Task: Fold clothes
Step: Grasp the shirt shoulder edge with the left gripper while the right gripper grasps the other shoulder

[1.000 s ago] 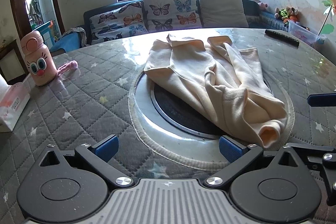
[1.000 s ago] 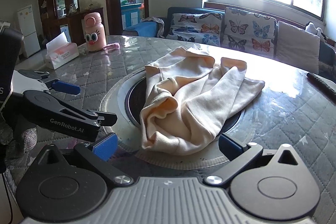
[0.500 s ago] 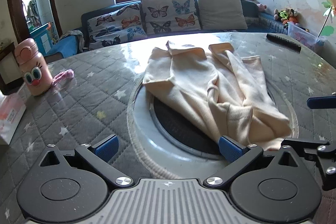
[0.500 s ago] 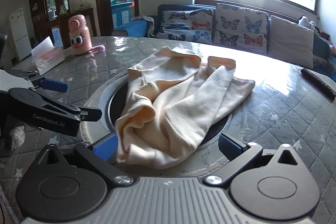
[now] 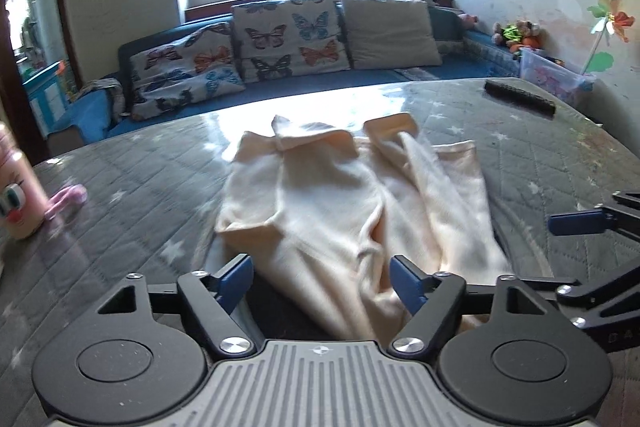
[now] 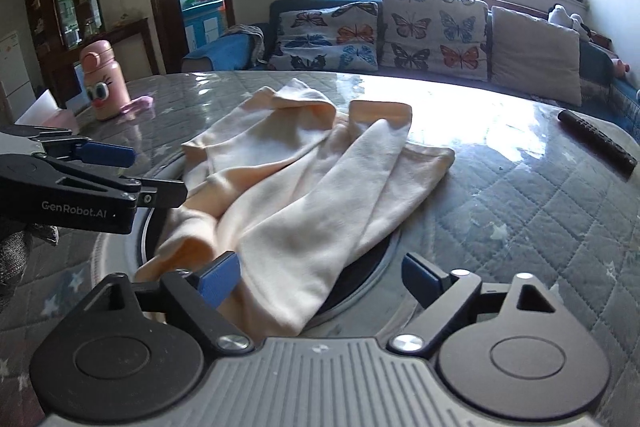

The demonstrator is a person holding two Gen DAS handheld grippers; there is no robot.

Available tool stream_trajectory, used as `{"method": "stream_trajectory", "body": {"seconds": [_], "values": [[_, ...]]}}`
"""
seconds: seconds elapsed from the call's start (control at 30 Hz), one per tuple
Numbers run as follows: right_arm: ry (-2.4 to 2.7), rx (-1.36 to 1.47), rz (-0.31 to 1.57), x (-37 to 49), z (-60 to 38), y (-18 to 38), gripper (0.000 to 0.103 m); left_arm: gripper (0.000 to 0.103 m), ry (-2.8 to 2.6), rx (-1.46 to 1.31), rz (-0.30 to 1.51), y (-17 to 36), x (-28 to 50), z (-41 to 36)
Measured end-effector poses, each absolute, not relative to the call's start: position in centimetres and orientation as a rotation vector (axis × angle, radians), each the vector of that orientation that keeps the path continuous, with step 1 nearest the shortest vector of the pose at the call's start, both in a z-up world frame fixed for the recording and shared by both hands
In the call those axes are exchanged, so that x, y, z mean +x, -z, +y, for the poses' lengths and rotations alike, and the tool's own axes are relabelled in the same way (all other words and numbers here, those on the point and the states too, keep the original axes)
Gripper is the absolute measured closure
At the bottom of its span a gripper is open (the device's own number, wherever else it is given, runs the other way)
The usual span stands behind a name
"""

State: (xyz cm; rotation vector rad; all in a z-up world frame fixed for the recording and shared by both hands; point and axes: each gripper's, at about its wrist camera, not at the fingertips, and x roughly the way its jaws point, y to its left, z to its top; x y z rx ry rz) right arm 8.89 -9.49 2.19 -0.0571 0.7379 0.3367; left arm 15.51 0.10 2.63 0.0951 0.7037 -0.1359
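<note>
Here, a crumpled cream garment (image 5: pixel 352 211) lay in the middle of a round table (image 5: pixel 132 187) with a quilted grey star-print cover, draped partly over the dark round inset at the table's centre (image 6: pixel 360 271). The left gripper (image 5: pixel 322 281) and the right gripper (image 6: pixel 320 277) had both come up to the garment's near edge. Each pair of jaws had just been closing yet stood apart, with cloth between the blue pads but not visibly pinched. The left gripper straddled the lower left fold; the right gripper straddled the lower hem beside it.

Judged from this arrangement, the step in hand was a two-point pick-up of the near edge, prior to spreading the garment flat. To do it well, each pad pair should probably close on a single layer at a true corner or hem, not on a bunched fold, and the two grips should sit well apart so the cloth can be tensioned. The pink bottle (image 6: pixel 102 83) and the remote control (image 6: pixel 596 141) stood well apart from the garment.
</note>
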Motion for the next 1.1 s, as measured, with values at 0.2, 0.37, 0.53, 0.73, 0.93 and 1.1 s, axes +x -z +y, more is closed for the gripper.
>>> {"method": "stream_trajectory", "body": {"seconds": [0.2, 0.37, 0.53, 0.73, 0.93, 1.1], "values": [[-0.324, -0.028, 0.742, 11.5, -10.5, -2.2, 0.029, 0.054, 0.183, 0.115, 0.743, -1.4, 18.2, -0.9], [-0.325, -0.009, 0.746, 14.0, -10.7, -1.9, 0.039, 0.091, 0.227, 0.101, 0.775, -0.3, 18.9, -0.7], [-0.332, 0.035, 0.759, 16.4, -10.8, -1.5, 0.045, 0.095, 0.212, 0.08, 0.732, -1.0, 17.5, 0.9], [-0.306, 0.079, 0.777, 19.4, -11.0, -0.8, 0.051, 0.095, 0.148, 0.026, 0.7, -2.3, 15.0, 4.8], [-0.272, 0.108, 0.775, 22.4, -11.2, -0.2, 0.055, 0.095, 0.129, 0.011, 0.74, -2.0, 13.6, 7.1], [-0.255, 0.129, 0.77, 24.8, -11.4, 0.1, 0.057, 0.091, 0.147, 0.001, 0.763, -1.9, 14.1, 7.2]]}}
